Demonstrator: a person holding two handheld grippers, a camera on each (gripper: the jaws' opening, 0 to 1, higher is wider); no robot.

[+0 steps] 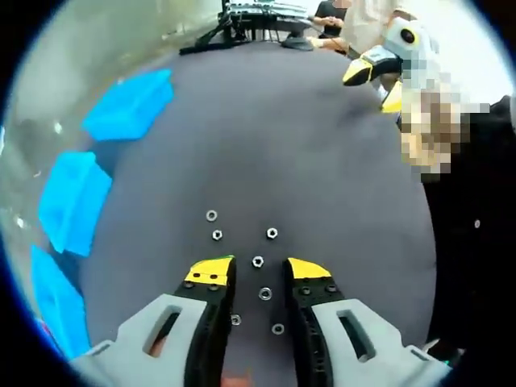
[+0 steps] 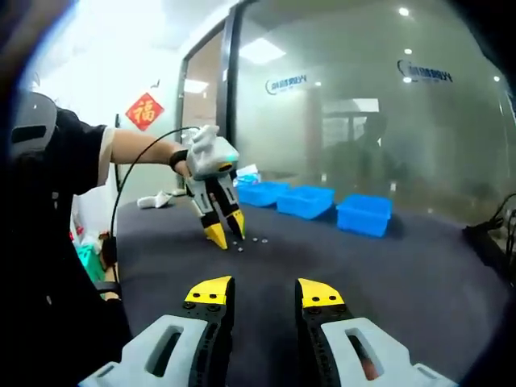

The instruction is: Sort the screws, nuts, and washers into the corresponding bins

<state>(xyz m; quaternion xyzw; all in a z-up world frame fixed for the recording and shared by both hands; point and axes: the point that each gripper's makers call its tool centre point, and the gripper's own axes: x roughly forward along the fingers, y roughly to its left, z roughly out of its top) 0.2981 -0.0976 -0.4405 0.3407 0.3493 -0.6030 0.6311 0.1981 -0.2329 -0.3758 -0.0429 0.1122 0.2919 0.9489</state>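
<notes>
Bins [image 2: 306, 201]: three blue ones stand in a row at the far side of the dark counter [image 1: 322, 161], well apart from the hardware; in the left gripper view they run down the left edge. All three look empty from here, though their floors are mostly hidden, so sorting is judged to be at its start or between pieces. Left tongs [image 1: 258, 270] hang low over the scattered hardware, jaws parted and holding nothing, yellow tips astride the cluster; the right gripper view shows them tipped steeply down with the tips just above the pieces. Right tongs [image 2: 260, 290] are held back from the cluster, jaws likewise apart and empty, pointing across the counter toward the bins. Step in hand: choosing and picking the first piece with the left tongs. Hardware, all on the counter: a nut [image 1: 257, 261] lies between the left jaw tips, a washer [image 1: 265, 293] just behind it in the gap, another nut [image 1: 272, 233] just ahead, further small rings [image 1: 211, 215] to the left and near the jaw roots; kinds are probably nuts and washers, but the pieces are too small to be sure, and no screw can be made out. Next move calls for lowering squarely onto one piece and closing without catching its neighbour, then a long carry to the matching bin. Obstacles: close spacing of pieces; thin flat washers likely hard to pinch. Around: stand legs and cables [image 1: 242, 20] at the far counter edge, a glass partition [image 2: 363, 105] behind the bins.
</notes>
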